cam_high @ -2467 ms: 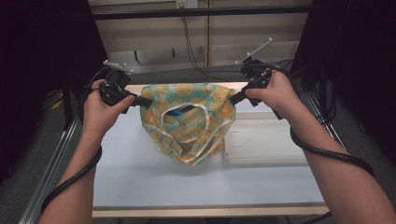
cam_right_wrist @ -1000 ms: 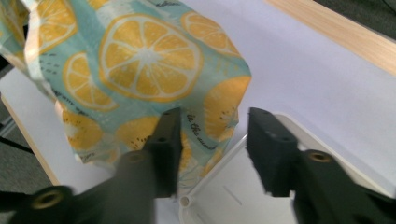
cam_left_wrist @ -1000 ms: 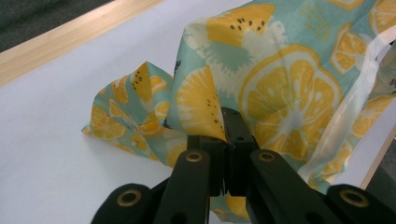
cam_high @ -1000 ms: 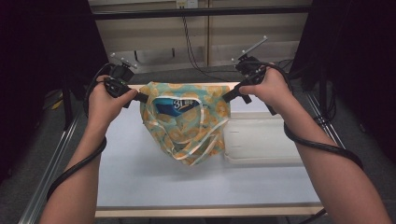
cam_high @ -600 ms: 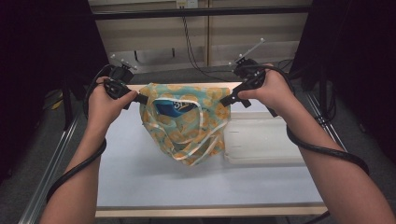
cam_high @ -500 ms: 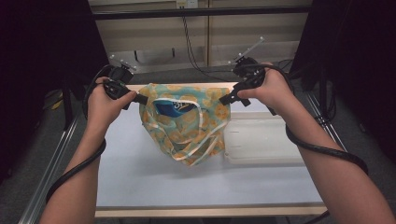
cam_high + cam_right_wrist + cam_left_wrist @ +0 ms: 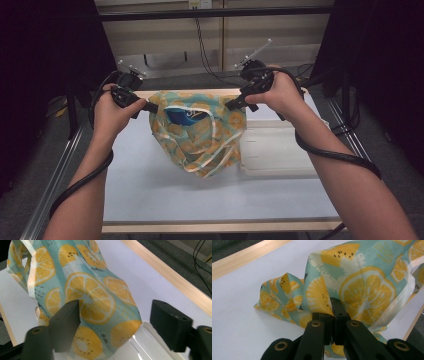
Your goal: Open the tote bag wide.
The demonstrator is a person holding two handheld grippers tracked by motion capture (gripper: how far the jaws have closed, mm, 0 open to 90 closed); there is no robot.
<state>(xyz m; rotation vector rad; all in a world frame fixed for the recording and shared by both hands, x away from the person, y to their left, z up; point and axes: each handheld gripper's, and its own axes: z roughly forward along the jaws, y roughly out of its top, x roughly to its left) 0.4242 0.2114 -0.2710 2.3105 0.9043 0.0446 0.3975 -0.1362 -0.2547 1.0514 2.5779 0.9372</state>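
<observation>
A teal cloth bag (image 7: 200,137) printed with orange slices rests on the white table (image 7: 150,195), and a blue packet (image 7: 186,116) shows in its mouth. My left gripper (image 7: 151,107) is shut on the bag's left rim; in the left gripper view the jaws (image 7: 334,312) pinch a fold of the bag (image 7: 362,287). At the bag's right rim my right gripper (image 7: 231,105) stands open. Its jaws have just been opening. In the right gripper view the bag (image 7: 87,297) bulges between the wide-apart jaws of the gripper (image 7: 116,310), unpressed.
A white plastic tray (image 7: 280,150) lies on the table right of the bag, its edge (image 7: 140,345) just under the right gripper. A wooden strip (image 7: 220,226) borders the table's near edge. Dark curtains and metal rails flank both sides.
The bag's top has slackened from its taut stretch and the blue packet now shows in its mouth. My right gripper has let go of the rim. Both hands have hardly moved.
</observation>
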